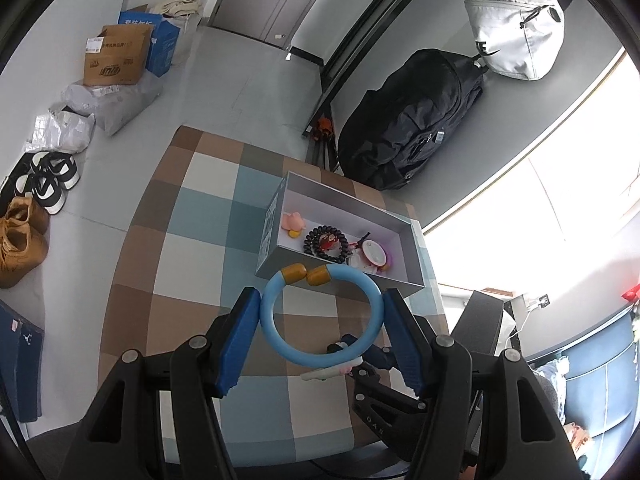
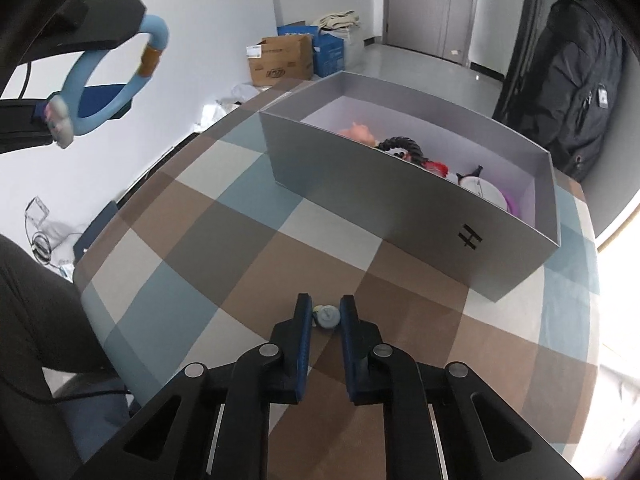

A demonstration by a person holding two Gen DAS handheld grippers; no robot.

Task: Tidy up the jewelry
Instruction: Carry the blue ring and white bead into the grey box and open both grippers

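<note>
Blue ring bracelet carried above the table, near the grey box

Left wrist view: a smooth, pale-blue ring bracelet point(image 1: 320, 316) with two amber beads at 12 o'clock is pinched across its width by the half-open left gripper point(image 1: 321, 318), before the matte grey box point(image 1: 340, 276). Right wrist view: a small round grey charm point(image 2: 327, 316) is flanked by the narrowly parted right gripper point(image 2: 325, 312) on the checked tablecloth point(image 2: 224, 240); contact cannot be told.

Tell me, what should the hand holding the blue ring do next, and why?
Probably carry it forward over the box and let go. The left gripper holds the blue ring in the air just short of the box's near wall, and the beads and other trinkets already lie inside.
</note>
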